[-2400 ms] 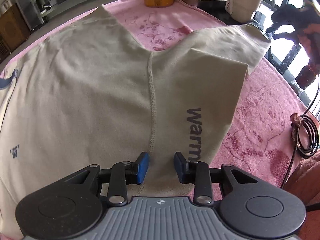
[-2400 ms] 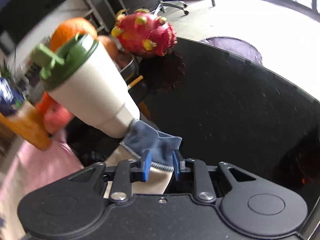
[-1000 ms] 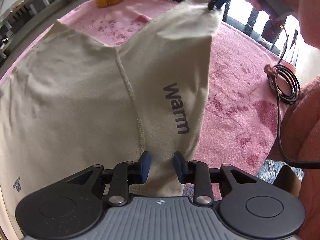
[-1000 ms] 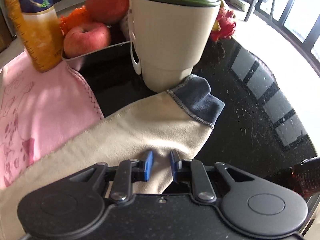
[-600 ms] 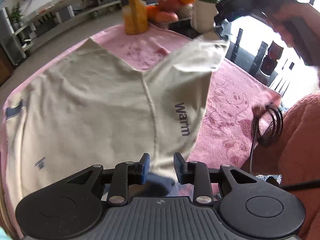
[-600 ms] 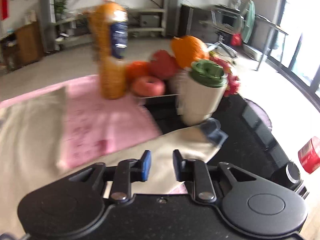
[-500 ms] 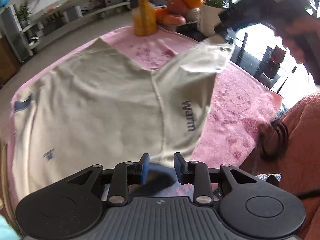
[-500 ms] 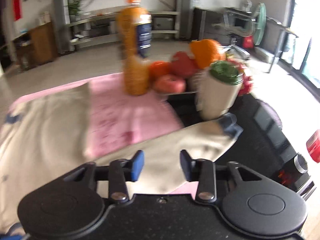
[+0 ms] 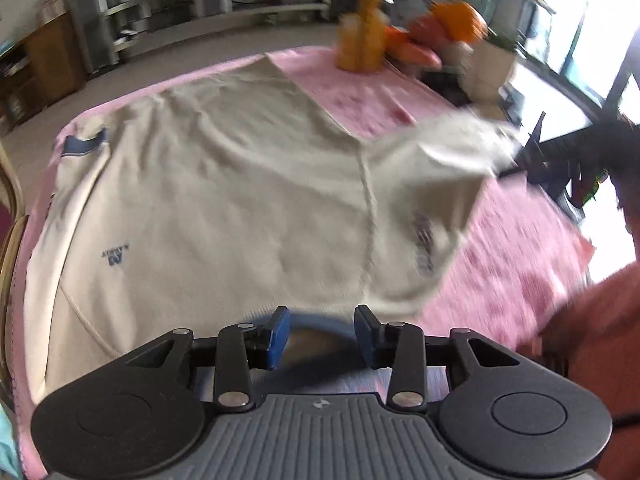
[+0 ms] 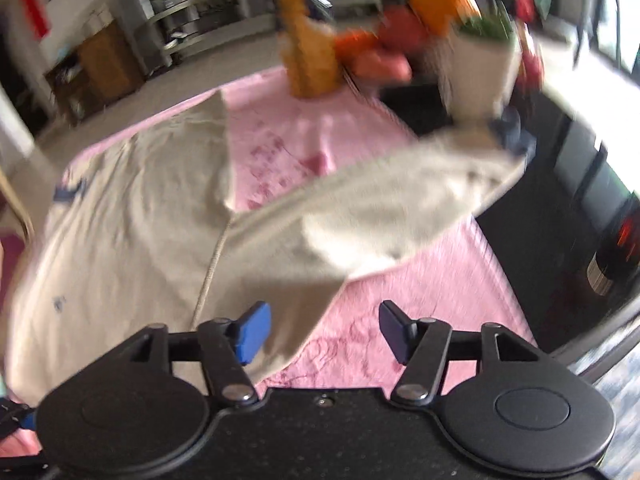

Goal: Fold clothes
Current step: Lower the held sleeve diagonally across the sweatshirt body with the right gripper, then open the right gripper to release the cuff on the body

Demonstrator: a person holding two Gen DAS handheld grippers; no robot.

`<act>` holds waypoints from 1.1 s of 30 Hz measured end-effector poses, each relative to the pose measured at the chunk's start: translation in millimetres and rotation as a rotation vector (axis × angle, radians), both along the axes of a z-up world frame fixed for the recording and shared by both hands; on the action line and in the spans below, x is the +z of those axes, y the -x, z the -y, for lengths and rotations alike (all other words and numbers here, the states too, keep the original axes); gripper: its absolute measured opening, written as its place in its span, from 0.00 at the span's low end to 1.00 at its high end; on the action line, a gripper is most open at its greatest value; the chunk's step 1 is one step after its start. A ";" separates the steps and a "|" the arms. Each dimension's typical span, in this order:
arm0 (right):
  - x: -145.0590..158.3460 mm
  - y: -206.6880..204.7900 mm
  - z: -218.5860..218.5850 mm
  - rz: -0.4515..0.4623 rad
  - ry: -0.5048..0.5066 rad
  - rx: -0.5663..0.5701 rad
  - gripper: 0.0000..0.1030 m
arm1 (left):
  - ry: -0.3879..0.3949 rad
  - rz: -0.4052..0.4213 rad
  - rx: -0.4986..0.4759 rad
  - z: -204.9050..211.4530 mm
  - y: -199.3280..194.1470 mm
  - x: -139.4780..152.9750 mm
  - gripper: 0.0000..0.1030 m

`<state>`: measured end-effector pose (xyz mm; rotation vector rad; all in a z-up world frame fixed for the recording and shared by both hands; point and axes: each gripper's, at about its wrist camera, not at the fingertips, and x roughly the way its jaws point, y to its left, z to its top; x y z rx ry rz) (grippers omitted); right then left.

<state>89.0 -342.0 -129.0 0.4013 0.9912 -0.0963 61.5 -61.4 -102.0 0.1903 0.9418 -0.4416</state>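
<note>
Your right gripper [image 10: 321, 332] has its fingers spread wide apart with nothing between them; it hangs above the pink blanket [image 10: 420, 292], and the left finger's blue pad [image 10: 251, 336] overlaps the near edge of the beige shirt [image 10: 132, 224] in the view, though contact cannot be confirmed. Your left gripper [image 9: 321, 334] has its fingers moderately apart, not clamped; the shirt's blue collar band [image 9: 320, 320] curves across the gap between the pads, and whether either pad touches the cloth cannot be told through the motion blur. The shirt [image 9: 208, 208] lies spread flat on the blanket [image 9: 516, 248] that covers the desk, chest side up with a small dark logo [image 9: 114, 256] showing. One sleeve [image 10: 400, 200] runs off toward the far right, its blue cuff [image 10: 514, 130] reaching the dark bare desk [image 10: 560, 168] just beside a white cup with a green lid [image 10: 480, 76]. Dark lettering [image 9: 424, 248] sits on the shirt near the sleeve seam, too blurred to read. At the far edge of the desk stands an orange drink bottle [image 10: 310, 56], and just beside it a tray holds a pile of fruit [image 10: 400, 40], red and orange; the tray's rim is too smeared to make out.
</note>
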 end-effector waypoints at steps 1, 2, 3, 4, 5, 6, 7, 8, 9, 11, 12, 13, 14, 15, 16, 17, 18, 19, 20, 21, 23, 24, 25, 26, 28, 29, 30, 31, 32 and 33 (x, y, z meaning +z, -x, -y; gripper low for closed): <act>-8.2 -1.3 8.5 -0.014 -0.062 -0.019 0.15 | -0.002 0.002 0.010 4.8 -6.5 -2.1 0.30; -12.2 -2.5 11.8 -0.015 -0.106 -0.025 0.14 | -0.012 0.005 0.008 11.3 -11.8 -5.3 0.29; -15.5 -3.6 14.2 -0.013 -0.147 -0.028 0.14 | -0.032 0.011 -0.008 20.2 -16.1 -10.4 0.28; -16.3 -5.4 10.7 -0.004 -0.146 -0.020 0.15 | -0.055 0.012 -0.028 28.7 -19.0 -17.3 0.28; -16.7 -7.3 6.2 0.007 -0.137 -0.010 0.15 | -0.080 0.010 -0.049 36.2 -20.7 -24.9 0.28; -19.5 -11.5 -0.5 -0.002 -0.118 0.012 0.15 | -0.105 0.009 -0.070 43.7 -22.3 -32.4 0.27; -22.8 -16.0 -7.5 -0.015 -0.097 0.035 0.16 | -0.131 0.003 -0.090 48.8 -22.0 -39.8 0.26; -26.0 -20.5 -14.6 -0.027 -0.075 0.058 0.16 | -0.156 -0.006 -0.110 51.8 -20.0 -46.9 0.26; -30.3 -23.3 -21.2 -0.050 -0.059 0.076 0.16 | -0.172 -0.011 -0.128 52.1 -17.3 -52.5 0.27; -37.2 -25.8 -33.7 -0.090 -0.016 0.103 0.19 | -0.183 0.003 -0.154 47.6 -11.0 -55.7 0.30; -39.5 -25.5 -39.5 -0.103 0.014 0.112 0.22 | -0.185 -0.004 -0.157 44.9 -10.6 -55.8 0.30; -40.3 -24.4 -44.3 -0.104 0.046 0.125 0.23 | -0.184 -0.013 -0.156 42.8 -9.9 -55.6 0.30; -39.5 -22.9 -47.1 -0.101 0.066 0.134 0.24 | -0.185 -0.018 -0.157 41.7 -8.1 -55.3 0.30; -38.5 -21.2 -49.6 -0.097 0.083 0.142 0.25 | -0.187 -0.023 -0.159 40.5 -6.3 -55.0 0.30; -38.1 -20.0 -51.6 -0.094 0.095 0.148 0.27 | -0.193 -0.023 -0.163 39.9 -3.6 -54.5 0.30; -38.4 -18.6 -53.2 -0.092 0.103 0.152 0.27 | -0.202 -0.019 -0.169 39.8 -0.1 -53.6 0.30; -38.2 -18.0 -52.7 -0.094 0.110 0.152 0.27 | -0.205 -0.019 -0.172 39.0 2.4 -51.8 0.30; -37.9 -17.2 -52.3 -0.095 0.115 0.151 0.27 | -0.202 -0.022 -0.170 37.5 4.2 -49.2 0.30; -37.6 -16.2 -51.5 -0.094 0.115 0.150 0.27 | -0.194 -0.025 -0.166 34.7 6.6 -45.4 0.30; -37.3 -15.2 -50.7 -0.092 0.114 0.149 0.28 | -0.184 -0.026 -0.157 31.9 7.0 -43.6 0.30; -33.3 -10.8 -48.4 -0.079 0.098 0.145 0.31 | -0.172 -0.027 -0.133 27.6 3.5 -45.0 0.30; -30.9 -8.5 -46.6 -0.072 0.081 0.141 0.34 | -0.166 -0.028 -0.120 25.5 1.7 -45.7 0.30; -29.5 -6.9 -43.4 -0.066 0.044 0.133 0.36 | -0.160 -0.028 -0.108 23.4 0.0 -46.4 0.30; -28.2 -5.5 -39.9 -0.060 0.003 0.124 0.37 | -0.154 -0.029 -0.096 21.3 -1.8 -47.2 0.30; -32.3 -5.6 -31.4 -0.079 -0.115 0.097 0.38 | -0.142 -0.030 -0.072 17.1 -5.3 -48.6 0.28; -37.5 -6.9 -27.3 -0.103 -0.177 0.081 0.38 | -0.136 -0.031 -0.060 15.0 -7.1 -49.3 0.26; -43.9 -8.6 -25.0 -0.134 -0.229 0.065 0.38 | -0.130 -0.031 -0.048 12.8 -8.8 -50.0 0.26; -52.2 -9.8 -22.7 -0.172 -0.285 0.044 0.38 | -0.124 -0.032 -0.036 10.7 -10.6 -50.7 0.25; -56.2 -9.5 -20.8 -0.178 -0.314 0.021 0.37 | -0.118 -0.033 -0.024 8.6 -12.3 -51.4 0.25; -59.4 -8.9 -19.0 -0.180 -0.338 -0.002 0.36 | -0.112 -0.033 -0.011 6.5 -14.1 -52.2 0.25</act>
